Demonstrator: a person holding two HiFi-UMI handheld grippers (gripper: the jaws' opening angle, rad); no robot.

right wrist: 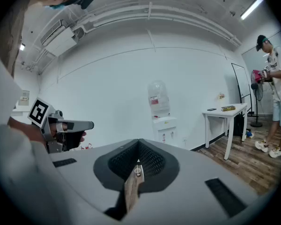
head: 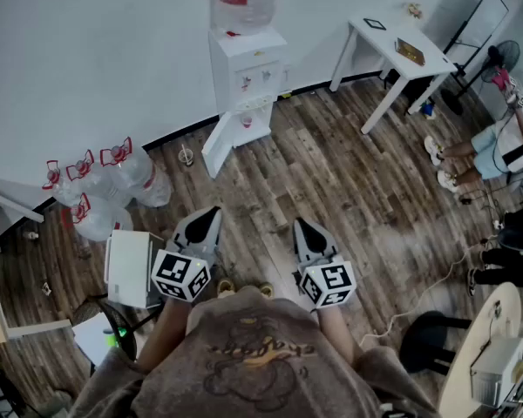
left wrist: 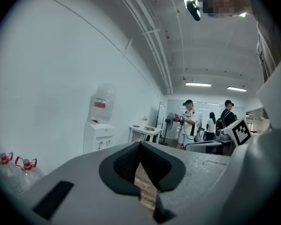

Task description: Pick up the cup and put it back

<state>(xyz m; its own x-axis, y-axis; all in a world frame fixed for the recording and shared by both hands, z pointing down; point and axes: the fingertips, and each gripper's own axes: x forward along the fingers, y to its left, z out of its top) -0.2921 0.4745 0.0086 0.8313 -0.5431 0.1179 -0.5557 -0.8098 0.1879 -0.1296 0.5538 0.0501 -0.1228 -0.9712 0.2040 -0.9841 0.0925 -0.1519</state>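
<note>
A small clear cup (head: pixel 186 155) with a dark drink stands on the wooden floor by the wall, just left of the white water dispenser (head: pixel 244 85). I hold both grippers close to my body, well short of the cup and pointing toward it. My left gripper (head: pixel 212 212) is shut with nothing in it; in the left gripper view its pads (left wrist: pixel 140 145) meet at the tips. My right gripper (head: pixel 300 225) is also shut and empty. In the right gripper view the cup (right wrist: pixel 138 171) shows tiny through the slit below the closed jaws (right wrist: pixel 138 142).
Several large water bottles (head: pixel 113 181) lie by the wall at left, with a white box (head: pixel 129 268) near my left gripper. A white table (head: pixel 392 46) stands back right. People (head: pixel 506 146) sit at the right edge. A black stool (head: pixel 427 338) and a round table (head: pixel 479 355) are at lower right.
</note>
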